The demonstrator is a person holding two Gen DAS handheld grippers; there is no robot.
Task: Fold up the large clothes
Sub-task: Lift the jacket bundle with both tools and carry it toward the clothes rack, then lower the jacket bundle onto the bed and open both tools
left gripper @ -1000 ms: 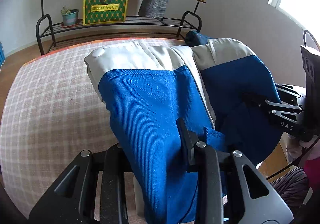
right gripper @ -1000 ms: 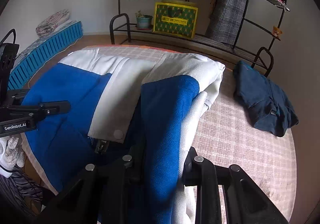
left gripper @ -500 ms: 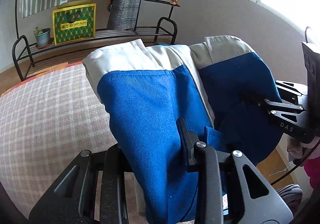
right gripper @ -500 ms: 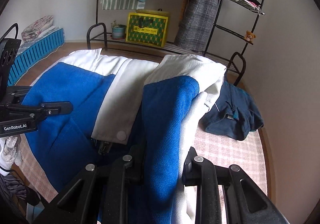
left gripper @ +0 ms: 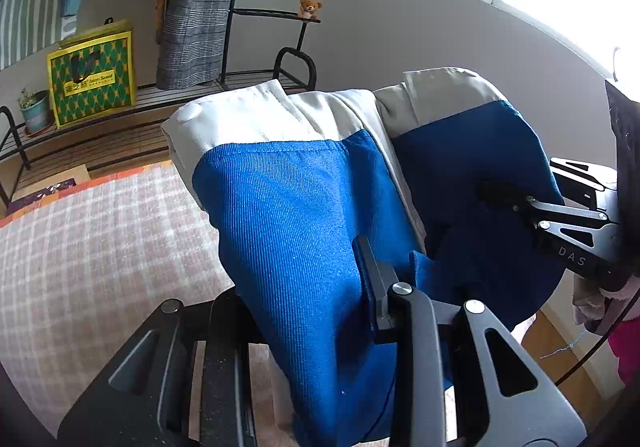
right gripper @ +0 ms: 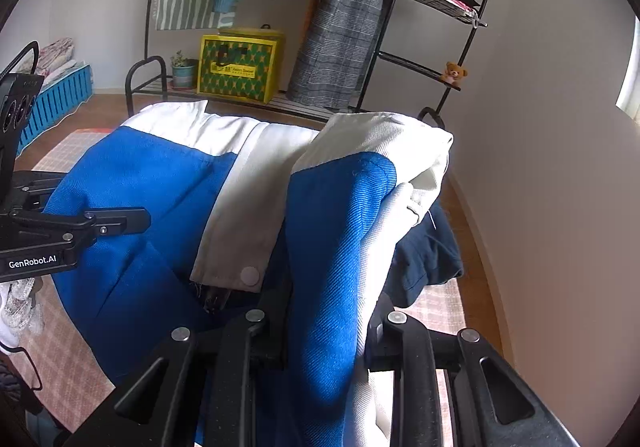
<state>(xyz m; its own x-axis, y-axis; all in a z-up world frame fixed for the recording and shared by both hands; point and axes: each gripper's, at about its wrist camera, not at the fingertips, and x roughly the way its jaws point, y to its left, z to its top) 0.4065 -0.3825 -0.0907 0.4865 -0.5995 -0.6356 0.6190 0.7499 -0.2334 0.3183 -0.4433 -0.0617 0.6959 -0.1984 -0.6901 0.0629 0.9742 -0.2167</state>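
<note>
Nearest to me, my left gripper (left gripper: 320, 311) is clamped on a thick fold of the blue and white jacket (left gripper: 288, 207), and my right gripper (right gripper: 324, 331) is pinched on another bunched edge of it; cloth fills both sets of jaws. Each gripper shows in the other's camera, sunk into the blue fabric from the side. The jacket hangs between them, raised over the checked blanket (left gripper: 100, 239), its white part with a round snap draped across the top.

I judge this to be the carrying stroke of a fold, one part of the jacket being brought over. Next I would need both hands level and the edge taut, then lower it squarely before letting go.

Beyond lies a dark blue garment (right gripper: 428, 259) on the blanket, and further off the clothes rack (right gripper: 360, 47).
</note>
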